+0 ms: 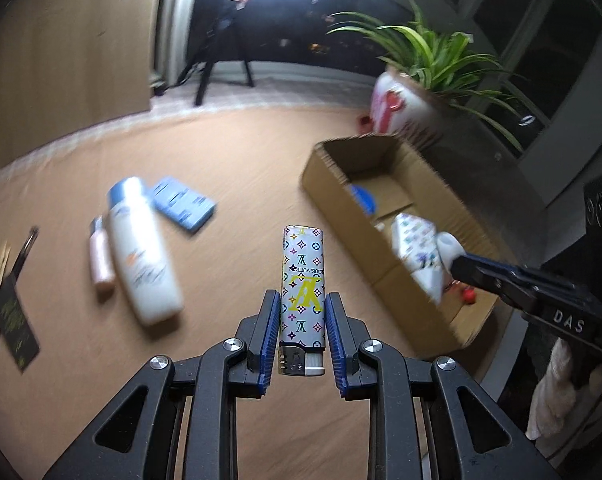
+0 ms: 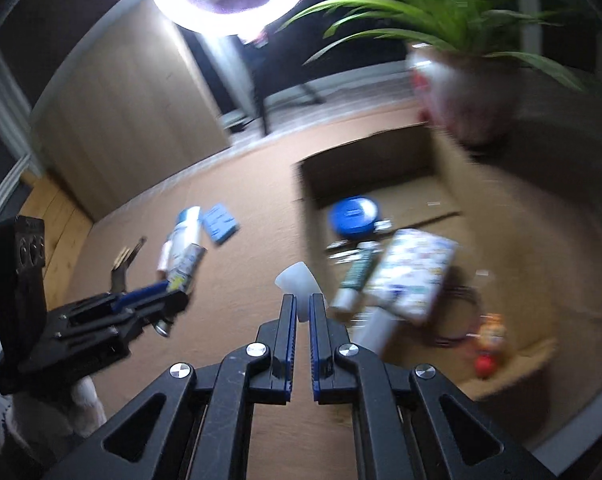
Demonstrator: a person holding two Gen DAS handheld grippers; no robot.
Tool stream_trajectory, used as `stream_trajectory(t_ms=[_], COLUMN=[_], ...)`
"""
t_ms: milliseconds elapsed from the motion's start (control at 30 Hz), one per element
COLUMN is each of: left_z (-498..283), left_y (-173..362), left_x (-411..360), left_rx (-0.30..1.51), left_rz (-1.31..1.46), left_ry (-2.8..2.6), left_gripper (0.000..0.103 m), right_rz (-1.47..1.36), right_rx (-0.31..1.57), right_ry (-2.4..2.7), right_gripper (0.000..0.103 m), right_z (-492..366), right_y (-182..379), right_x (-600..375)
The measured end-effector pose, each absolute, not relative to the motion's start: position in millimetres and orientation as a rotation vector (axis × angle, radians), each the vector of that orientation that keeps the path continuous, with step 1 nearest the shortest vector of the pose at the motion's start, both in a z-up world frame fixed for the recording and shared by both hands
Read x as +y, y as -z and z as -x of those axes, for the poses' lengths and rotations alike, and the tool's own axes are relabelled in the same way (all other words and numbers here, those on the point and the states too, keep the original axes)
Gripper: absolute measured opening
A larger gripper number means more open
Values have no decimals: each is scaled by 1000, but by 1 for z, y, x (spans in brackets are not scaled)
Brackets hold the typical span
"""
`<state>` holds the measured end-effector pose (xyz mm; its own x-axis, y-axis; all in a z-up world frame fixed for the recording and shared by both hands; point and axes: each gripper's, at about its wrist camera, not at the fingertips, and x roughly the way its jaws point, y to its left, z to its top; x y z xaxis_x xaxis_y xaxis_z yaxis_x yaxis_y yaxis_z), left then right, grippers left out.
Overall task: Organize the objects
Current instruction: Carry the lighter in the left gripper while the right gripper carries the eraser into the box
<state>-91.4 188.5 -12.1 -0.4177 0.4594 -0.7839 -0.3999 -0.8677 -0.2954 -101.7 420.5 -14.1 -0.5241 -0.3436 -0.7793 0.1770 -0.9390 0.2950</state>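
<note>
Between the blue pads of your left gripper (image 1: 302, 308) sits a patterned lighter (image 1: 302, 288), clamped upright with its metal head toward the camera and its base pointing to twelve o'clock, clear of the tan tabletop (image 1: 229, 152). At about ten o'clock from it lie a white bottle (image 1: 143, 248), a slim pink tube (image 1: 101, 260) touching the bottle's left side, and a blue packet (image 1: 184, 203) just beyond the bottle's cap. Farther out at nine o'clock lies a black card (image 1: 15, 316). At two o'clock stands the open cardboard box (image 1: 341, 184), holding a blue round lid (image 1: 363, 199) and a patterned white pouch (image 1: 417, 252). Behind the box, at one o'clock, sits a potted plant (image 1: 425, 64). Your right gripper (image 2: 303, 312) has its jaws nearly together, pinching a small white cap-like piece (image 2: 297, 280) at its tip, beside the box's near-left wall. From the right wrist view, the box also shows a dark green tube (image 2: 359, 272) and a small red and orange trinket (image 2: 487, 344) at four o'clock; blur hides finer detail.
</note>
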Motion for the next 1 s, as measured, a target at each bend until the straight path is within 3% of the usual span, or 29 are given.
stream_trajectory(t_ms=[600,700,733,767,800,833,1000], left_z=[147,151,152,153,153,152,151], left_y=[10,12,12,12,11,9,5], left_x=[320,328,330,330,329,327,309], left_rx=[49,59,59,59,56,51,48], left_rz=[1206,1209,1210,1206,1200,1184,1183], left_ry=[-2221,-2218,-2213,-2225,-2237,-2249,-2280], left_gripper=[25,25,29,37,56,63,63], right_rz=[-1364,-1372,-1383,-1393,-1396,-1389,-1393], right_rx=[-307,-284,-267,-255,-240,-231,-237], right_ry=[2607,2619,2618,2616,2627,2639,2632], right_gripper=[7,14,27,37,54,59,60], right_z=[118,121,122,122,121,121,120], right_y=[24,26,27,28,28,28,29], right_x=[489,490,489,488,487,487,483])
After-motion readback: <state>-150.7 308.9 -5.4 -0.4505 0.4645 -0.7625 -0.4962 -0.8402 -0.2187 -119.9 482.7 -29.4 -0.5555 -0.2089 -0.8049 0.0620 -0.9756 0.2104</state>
